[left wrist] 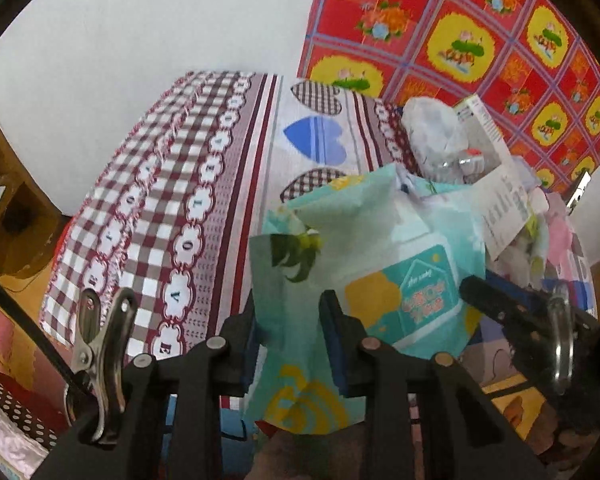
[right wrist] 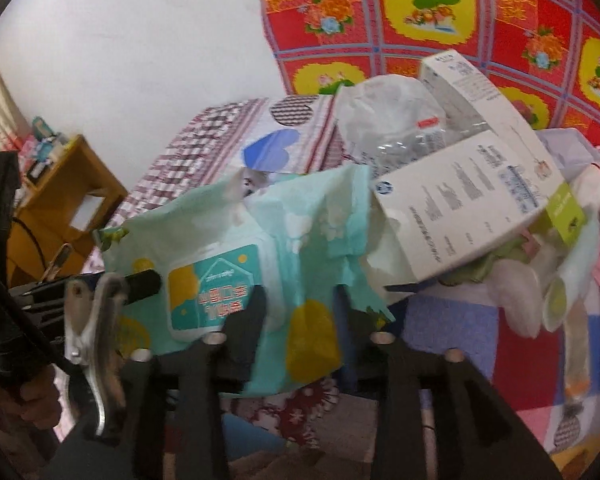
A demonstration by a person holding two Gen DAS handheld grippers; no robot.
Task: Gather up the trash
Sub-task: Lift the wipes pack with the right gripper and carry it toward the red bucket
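The left tongs are clamping the mint-green wet-wipes wrapper; the right tongs are standing apart around its other end, pads not pressing. The wrapper is hanging just before the trash pile on the bed. Judging so, re-clamp right before lifting.

The left tool is showing matte black linkage arms with round copper-toned rivets and blue finger pads. A steel spring clamp and black cable are sitting beside it. The right tool is showing the same black build.
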